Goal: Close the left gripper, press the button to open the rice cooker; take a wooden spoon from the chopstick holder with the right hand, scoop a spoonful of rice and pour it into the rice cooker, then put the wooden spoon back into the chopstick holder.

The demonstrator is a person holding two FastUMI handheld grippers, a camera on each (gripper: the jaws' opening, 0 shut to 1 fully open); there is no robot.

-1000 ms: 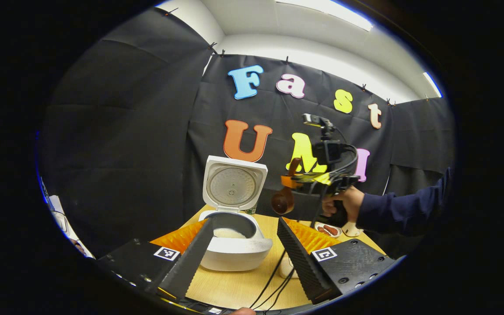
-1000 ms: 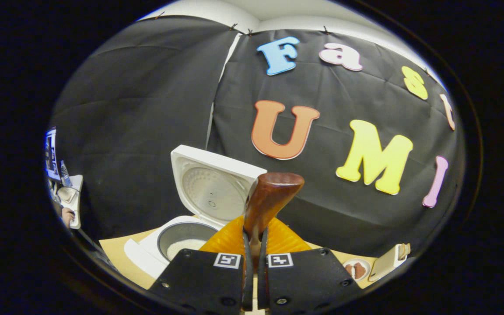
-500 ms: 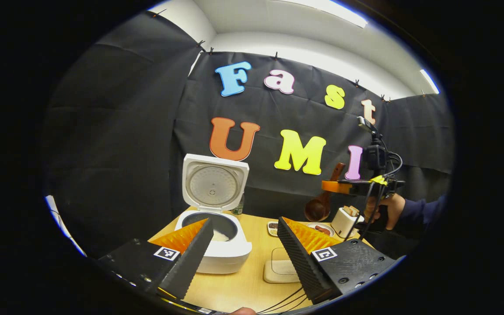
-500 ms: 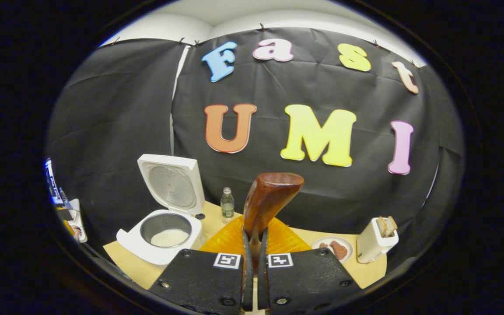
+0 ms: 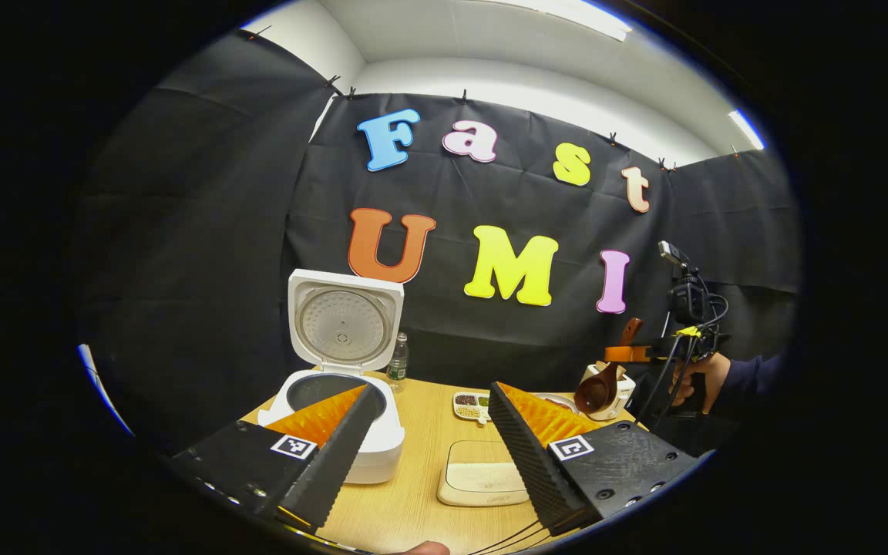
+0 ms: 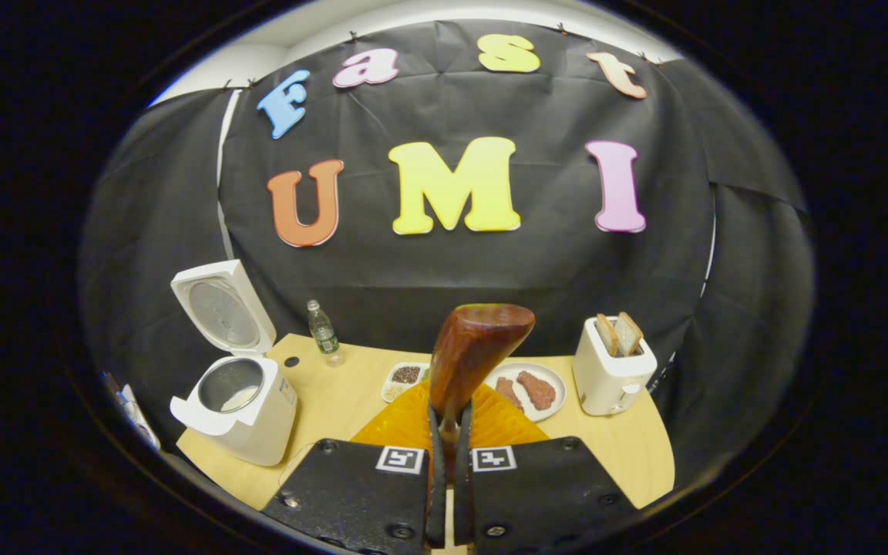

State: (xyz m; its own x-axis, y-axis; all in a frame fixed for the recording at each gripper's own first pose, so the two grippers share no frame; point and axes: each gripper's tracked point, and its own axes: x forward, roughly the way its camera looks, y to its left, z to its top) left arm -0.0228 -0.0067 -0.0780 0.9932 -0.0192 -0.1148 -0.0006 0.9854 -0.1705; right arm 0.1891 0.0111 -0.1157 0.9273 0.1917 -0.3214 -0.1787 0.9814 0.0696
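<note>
1. far left there's the rice cooker (image 6: 240,405), a boxy white plastic thing with rounded corners, square lid standing straight up, round ribbed metal plate on the inside of it. You can see a bit of white rice down in the dark round pot
2. just past it, back by the cloth wall, a small clear plastic bottle (image 6: 324,331) with a green label
3. left claw (image 5: 428,439) is wide open with nothing in it, hanging over the pale wood-grain tabletop (image 5: 413,493). Its ridged fingers (image 5: 525,455) frame the cooker and a flat cream rounded-square tray (image 5: 482,478)
4. middle of the tabletop: a little divided dish (image 6: 405,378) of beans, then a round white plate (image 6: 529,389) with reddish-brown pieces
5. right claw (image 6: 448,455) is squeezed tight on the wooden spoon (image 6: 475,351), glossy dark reddish wood, handle sticking up between the fingers. From the left gripper view the round bowl end dangles down right in front of the toaster, up off the tabletop
6. far right, a white toaster (image 6: 613,374) with two bread slices poking out. Can't make out the chopstick holder from here
</note>
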